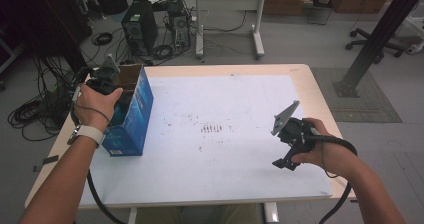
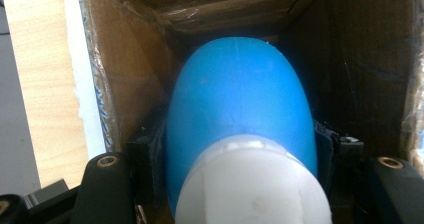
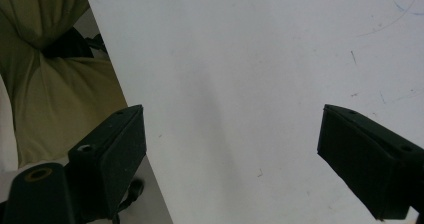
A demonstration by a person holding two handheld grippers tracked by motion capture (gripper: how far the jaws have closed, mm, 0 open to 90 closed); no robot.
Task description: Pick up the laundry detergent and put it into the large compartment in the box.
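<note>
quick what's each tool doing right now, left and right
Left tool: closed on the blue bottle, inside the blue cardboard box.
Right tool: open, holding nothing, over the white mat.

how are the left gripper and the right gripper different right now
The left gripper is shut on a blue bottle with a white cap; the right gripper is open with nothing between its jaws. The left gripper reaches into the open blue cardboard box at the table's left edge; the right gripper is over the bare white mat on the right. Both are hand-held with black jaws.
</note>
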